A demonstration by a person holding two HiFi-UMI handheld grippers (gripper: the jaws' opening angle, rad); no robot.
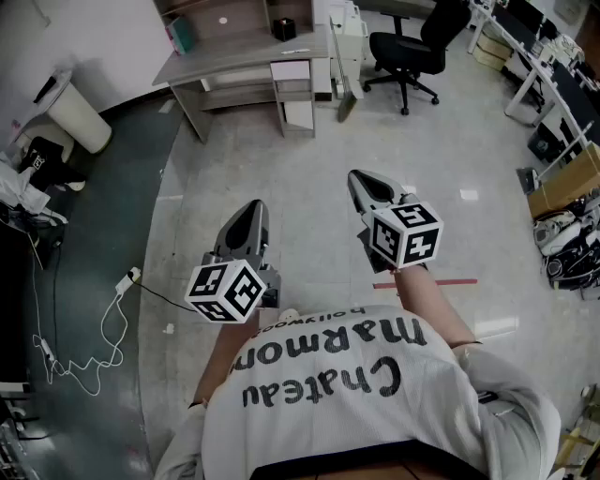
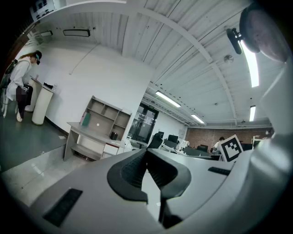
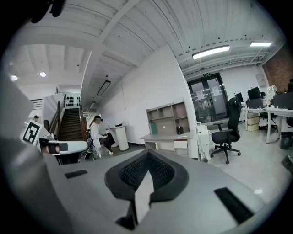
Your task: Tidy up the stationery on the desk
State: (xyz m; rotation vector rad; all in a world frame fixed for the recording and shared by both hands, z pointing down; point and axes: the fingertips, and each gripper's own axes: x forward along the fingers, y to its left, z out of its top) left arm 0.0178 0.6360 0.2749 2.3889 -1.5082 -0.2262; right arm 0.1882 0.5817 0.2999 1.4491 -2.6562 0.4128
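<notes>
White shirt (image 1: pixel 375 394) with dark lettering fills the head view at 6 o'clock. Just beyond it, the left gripper (image 1: pixel 252 208) sits at about 7 o'clock of centre. The right gripper (image 1: pixel 362 180) is at 3 o'clock of it, and the two are apart. Both claws are pressed together at the tips with nothing pinched between them, as each gripper's own view shows. A white cable (image 1: pixel 103 337) trails over the floor at 8 o'clock, and a red strip (image 1: pixel 441 281) lies at 4 o'clock. Well beyond the grippers, at 11 to 12 o'clock, stands the desk (image 1: pixel 234 44). It carries a small dark pot (image 1: pixel 284 29) and a teal item (image 1: pixel 181 36); any finer stationery is too small to tell. A black office chair (image 1: pixel 408 52) stands at 1 o'clock and a white bin (image 1: pixel 80 117) at 10 o'clock.
</notes>
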